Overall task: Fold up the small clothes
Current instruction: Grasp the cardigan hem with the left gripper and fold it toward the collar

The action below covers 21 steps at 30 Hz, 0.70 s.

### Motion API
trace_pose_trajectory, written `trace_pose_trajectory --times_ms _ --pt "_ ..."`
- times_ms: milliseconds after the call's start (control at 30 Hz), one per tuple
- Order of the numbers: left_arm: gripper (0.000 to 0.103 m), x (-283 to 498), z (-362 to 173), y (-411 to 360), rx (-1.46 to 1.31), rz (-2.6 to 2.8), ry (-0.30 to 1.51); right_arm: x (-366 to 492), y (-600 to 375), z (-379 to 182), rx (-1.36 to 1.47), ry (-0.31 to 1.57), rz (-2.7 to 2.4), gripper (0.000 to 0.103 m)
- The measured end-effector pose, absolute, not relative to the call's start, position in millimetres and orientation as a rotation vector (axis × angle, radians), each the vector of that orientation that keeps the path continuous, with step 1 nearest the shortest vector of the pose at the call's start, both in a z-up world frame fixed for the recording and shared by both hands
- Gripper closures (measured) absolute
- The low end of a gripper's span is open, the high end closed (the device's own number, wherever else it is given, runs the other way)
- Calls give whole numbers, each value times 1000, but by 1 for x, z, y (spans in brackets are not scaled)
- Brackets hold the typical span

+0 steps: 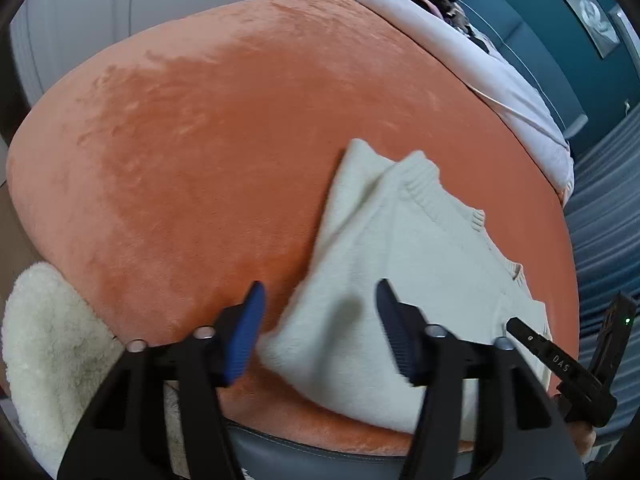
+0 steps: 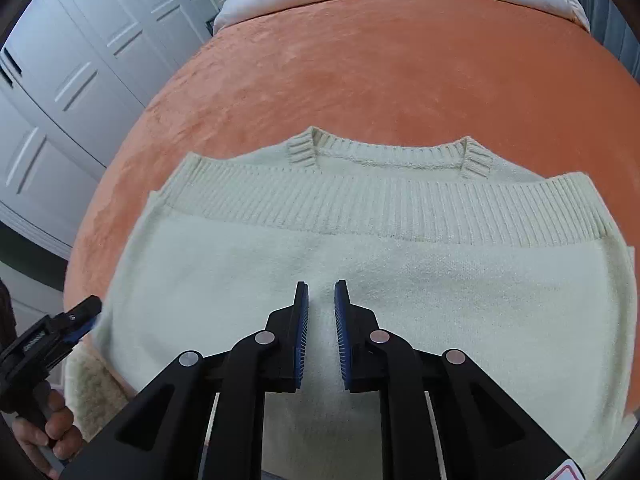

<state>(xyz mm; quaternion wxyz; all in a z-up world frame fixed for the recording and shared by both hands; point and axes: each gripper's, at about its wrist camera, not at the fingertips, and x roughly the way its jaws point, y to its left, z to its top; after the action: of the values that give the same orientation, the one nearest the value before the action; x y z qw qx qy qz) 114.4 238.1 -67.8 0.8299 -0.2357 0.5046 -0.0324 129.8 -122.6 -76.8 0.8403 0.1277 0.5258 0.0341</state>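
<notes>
Right wrist view: right gripper (image 2: 321,300) fingers slightly parted over cream sweater (image 2: 360,280); left gripper (image 1: 320,300) fingers wide apart.

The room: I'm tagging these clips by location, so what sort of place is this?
Most likely a bedroom: an orange blanket over a bed, white wardrobe doors alongside, and a cream sweater lying on it.

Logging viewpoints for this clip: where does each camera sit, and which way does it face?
Left wrist: on the left tool, jaws open, over the sweater's left edge, facing across the orange blanket.
Right wrist: on the right tool, jaws nearly shut, above the sweater's middle, facing its neckline.
Both show sweater, blanket and the other tool.
</notes>
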Motion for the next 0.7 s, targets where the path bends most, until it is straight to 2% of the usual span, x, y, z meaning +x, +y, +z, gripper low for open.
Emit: trace_pose_trajectory --times_ms 67,133,167,233,267,300,333,367,400,433,500,700 --pt "31 113 -84 250 -599 -50 1096 134 -123 -100 261 1161 59 95" --pt "17 115 -106 256 -743 -65 1130 135 -125 -102 269 1142 60 95" --pt "17 114 -110 257 -775 -51 1112 137 -125 -100 278 1152 54 94" --pt "7 118 -109 249 -773 -46 1081 139 -124 -100 287 1170 51 94" --pt "7 121 -108 244 -761 -48 1075 139 -124 -100 280 1171 58 94" --pt "12 125 -107 240 -760 -64 1074 138 -125 -100 280 1168 64 94" --pt "43 130 -107 236 -777 -98 1078 137 -127 -100 288 1163 72 94" --pt "61 135 -108 233 -801 -139 1101 135 -129 -101 304 1152 83 94" --pt "73 139 -107 231 -829 -156 1125 133 -132 -102 319 1141 91 94" --pt "78 138 -99 231 -851 -167 1106 132 -136 -103 343 1130 103 94" --pt "80 132 -66 221 -813 -236 1038 127 -146 -106 411 1110 130 94" --pt "81 101 46 115 -551 -547 882 118 -174 -113 624 1071 197 95"
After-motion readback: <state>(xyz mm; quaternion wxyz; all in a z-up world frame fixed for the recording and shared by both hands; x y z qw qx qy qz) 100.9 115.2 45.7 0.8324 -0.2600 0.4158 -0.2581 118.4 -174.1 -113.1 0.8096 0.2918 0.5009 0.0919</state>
